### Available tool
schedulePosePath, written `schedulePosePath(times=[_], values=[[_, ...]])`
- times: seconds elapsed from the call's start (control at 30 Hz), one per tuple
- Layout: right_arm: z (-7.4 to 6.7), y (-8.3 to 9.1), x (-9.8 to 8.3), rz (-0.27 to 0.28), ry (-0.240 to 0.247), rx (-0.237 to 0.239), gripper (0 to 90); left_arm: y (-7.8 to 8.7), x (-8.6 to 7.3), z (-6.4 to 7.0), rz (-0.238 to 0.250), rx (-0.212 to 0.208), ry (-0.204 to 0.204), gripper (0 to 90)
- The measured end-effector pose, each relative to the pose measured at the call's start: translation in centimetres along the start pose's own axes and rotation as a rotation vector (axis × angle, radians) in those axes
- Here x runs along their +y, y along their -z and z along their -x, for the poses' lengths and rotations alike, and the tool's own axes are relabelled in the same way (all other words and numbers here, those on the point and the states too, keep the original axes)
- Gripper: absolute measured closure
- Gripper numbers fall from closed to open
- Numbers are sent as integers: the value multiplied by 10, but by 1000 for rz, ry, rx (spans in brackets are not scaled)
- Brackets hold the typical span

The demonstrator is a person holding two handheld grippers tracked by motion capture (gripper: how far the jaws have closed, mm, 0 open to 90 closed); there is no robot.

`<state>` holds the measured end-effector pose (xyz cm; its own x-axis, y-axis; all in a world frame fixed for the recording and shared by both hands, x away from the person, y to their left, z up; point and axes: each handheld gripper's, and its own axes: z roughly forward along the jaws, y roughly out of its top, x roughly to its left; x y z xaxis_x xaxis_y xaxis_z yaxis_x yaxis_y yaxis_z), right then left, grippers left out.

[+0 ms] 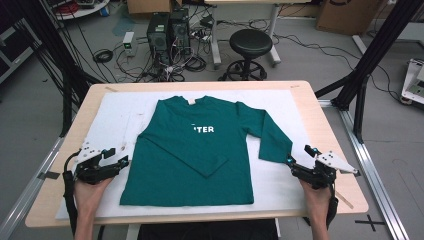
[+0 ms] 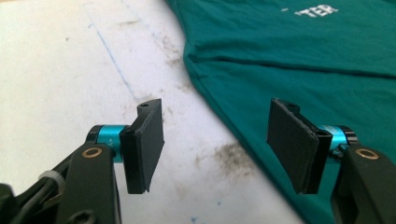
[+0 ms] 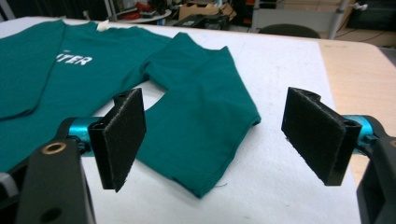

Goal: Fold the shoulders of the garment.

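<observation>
Shirt (image 1: 190, 150) flat on mat, left sleeve (image 1: 180, 155) folded across, right sleeve (image 1: 267, 135) pending; left gripper (image 1: 116, 156) and right gripper (image 1: 300, 155) both spread, empty.

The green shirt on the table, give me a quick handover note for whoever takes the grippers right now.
Left gripper: open, nothing held, beside the green shirt at its left edge.
Right gripper: open, nothing held, in front of the outstretched sleeve.
Shirt: flat on the white mat, collar away from the person.
Done: one sleeve folded across the front.
Left: fold the outstretched sleeve in, then probably the body.
</observation>
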<state>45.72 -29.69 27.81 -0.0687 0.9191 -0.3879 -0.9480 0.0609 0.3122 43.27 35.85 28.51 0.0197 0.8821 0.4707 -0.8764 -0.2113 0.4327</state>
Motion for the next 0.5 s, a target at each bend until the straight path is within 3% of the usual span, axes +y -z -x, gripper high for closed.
schedulePosePath(times=[0.3, 0.47, 0.5], values=[[1, -2, 1, -22, 10, 39, 216, 6, -3, -1, 65, 9, 19, 363], [-1, 0, 1, -19, 5, 48, 216, 6, -4, -2, 65, 6, 28, 343], [-1, -1, 2, -46, -2, 67, 216, 6, -4, -3, 63, -1, 38, 334]])
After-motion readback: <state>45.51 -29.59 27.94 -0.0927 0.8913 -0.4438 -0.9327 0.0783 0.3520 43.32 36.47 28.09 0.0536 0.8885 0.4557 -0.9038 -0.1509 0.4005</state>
